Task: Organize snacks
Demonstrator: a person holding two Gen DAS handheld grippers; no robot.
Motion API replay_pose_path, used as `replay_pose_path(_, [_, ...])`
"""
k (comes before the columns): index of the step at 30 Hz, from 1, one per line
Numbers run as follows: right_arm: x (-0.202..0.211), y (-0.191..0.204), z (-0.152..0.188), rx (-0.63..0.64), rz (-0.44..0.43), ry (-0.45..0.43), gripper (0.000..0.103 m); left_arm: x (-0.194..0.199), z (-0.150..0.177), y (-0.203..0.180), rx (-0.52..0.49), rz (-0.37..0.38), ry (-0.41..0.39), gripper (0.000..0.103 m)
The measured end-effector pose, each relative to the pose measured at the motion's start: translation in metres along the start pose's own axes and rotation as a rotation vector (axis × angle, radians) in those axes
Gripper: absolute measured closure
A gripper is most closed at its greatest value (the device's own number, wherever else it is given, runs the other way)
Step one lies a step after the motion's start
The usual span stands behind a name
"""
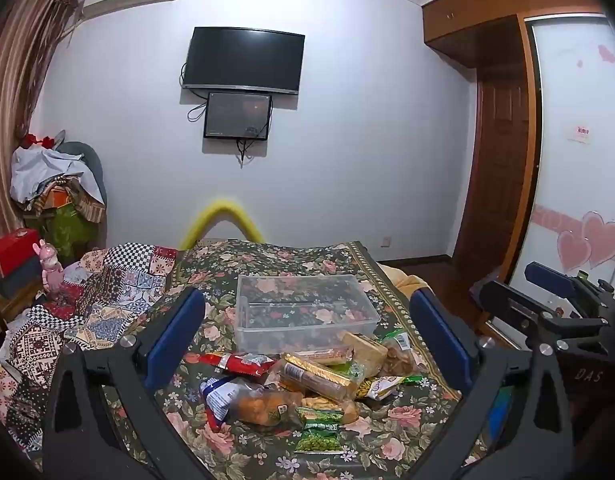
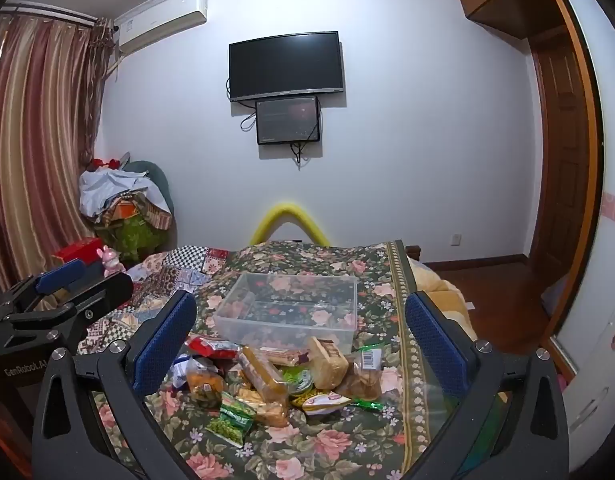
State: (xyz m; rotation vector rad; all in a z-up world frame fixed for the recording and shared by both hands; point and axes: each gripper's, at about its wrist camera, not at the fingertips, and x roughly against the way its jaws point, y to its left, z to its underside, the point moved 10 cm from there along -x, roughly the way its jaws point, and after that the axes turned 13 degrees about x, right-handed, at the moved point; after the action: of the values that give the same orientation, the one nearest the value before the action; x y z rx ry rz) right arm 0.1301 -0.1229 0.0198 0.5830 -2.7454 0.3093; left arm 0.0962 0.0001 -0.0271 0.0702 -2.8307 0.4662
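From the left wrist, the left gripper (image 1: 307, 332) hangs with its jaws wide apart and nothing between them, above the snack pile (image 1: 307, 384) lying just in front of the clear plastic bin (image 1: 305, 312) on the floral cloth (image 1: 395, 432).

From the right wrist, the right gripper (image 2: 301, 332) also gapes empty; the snack pile (image 2: 279, 380) touches the bin's (image 2: 291, 308) near wall, green pea packet (image 2: 231, 420) nearest.
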Motion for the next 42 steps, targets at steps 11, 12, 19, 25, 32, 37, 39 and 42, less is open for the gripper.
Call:
replay_pose_path(11, [0.003, 0.002, -0.005, 0.001, -0.003, -0.005, 0.000, 0.007, -0.002, -0.004, 0.001, 0.014, -0.009, 0.000])
replay_pose_path(12, [0.004, 0.001, -0.006, 0.002, -0.003, -0.006, 0.000, 0.008, -0.002, -0.004, 0.002, 0.015, -0.010, 0.000])
replay_pose_path(19, [0.008, 0.002, -0.006, 0.005, -0.001, -0.021, 0.000, 0.005, -0.002, -0.003, -0.002, 0.011, -0.011, 0.000])
replay_pose_path(25, [0.009, 0.002, -0.007, 0.001, -0.001, -0.023, 0.000, 0.005, -0.001, -0.004, -0.004, 0.010, -0.011, 0.000])
replay_pose_path(32, [0.010, 0.002, -0.007, 0.000, -0.001, -0.024, 0.000, 0.005, -0.002, -0.005, -0.006, 0.008, -0.012, 0.000])
replay_pose_path(37, [0.011, 0.002, -0.007, -0.002, -0.002, -0.024, 0.000, 0.005, -0.002, -0.006, -0.007, 0.007, -0.012, 0.000])
replay_pose_path(39, [0.011, 0.001, -0.007, -0.002, -0.002, -0.024, 0.000, 0.005, -0.001, -0.006, -0.007, 0.007, -0.012, 0.000])
replay_pose_path(42, [0.011, 0.001, -0.007, -0.003, -0.003, -0.023, 0.000, 0.005, -0.001, -0.006, -0.009, 0.005, -0.013, 0.000])
